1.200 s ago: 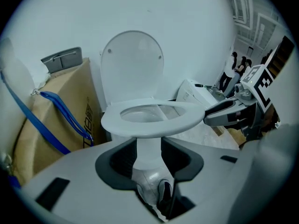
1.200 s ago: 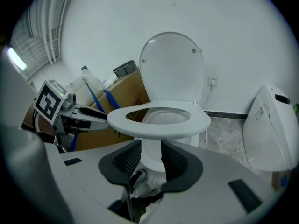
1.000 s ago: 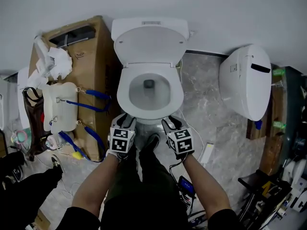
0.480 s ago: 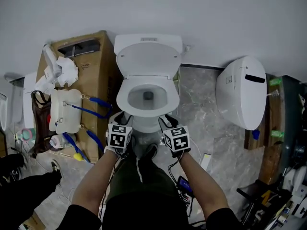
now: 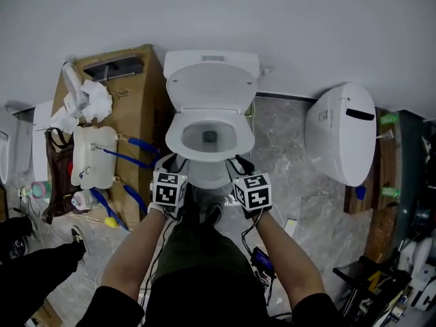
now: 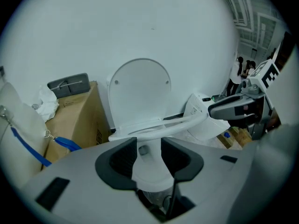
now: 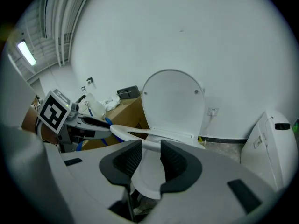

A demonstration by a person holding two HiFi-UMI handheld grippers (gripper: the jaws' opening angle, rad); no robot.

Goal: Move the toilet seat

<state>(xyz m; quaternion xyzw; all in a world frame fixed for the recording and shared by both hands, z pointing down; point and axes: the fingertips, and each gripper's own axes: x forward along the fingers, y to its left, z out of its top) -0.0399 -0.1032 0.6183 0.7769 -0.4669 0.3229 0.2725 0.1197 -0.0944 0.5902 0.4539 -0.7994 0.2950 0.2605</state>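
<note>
The lifting step is in hand: the toilet seat (image 5: 172,133), hinged at its far end below the upright lid (image 5: 210,80), has its near edge tilted up off the bowl (image 5: 208,174). The left hand-held gripper (image 5: 170,163) is clamped on the ring's near-left. The right hand-held gripper (image 5: 240,163) has the near-right between its jaws, which have just been closing and look pressed on it. Next, I judge, both must swing that edge up and toward the far lid together, keeping level so the ring does not twist at the hinge.
</note>
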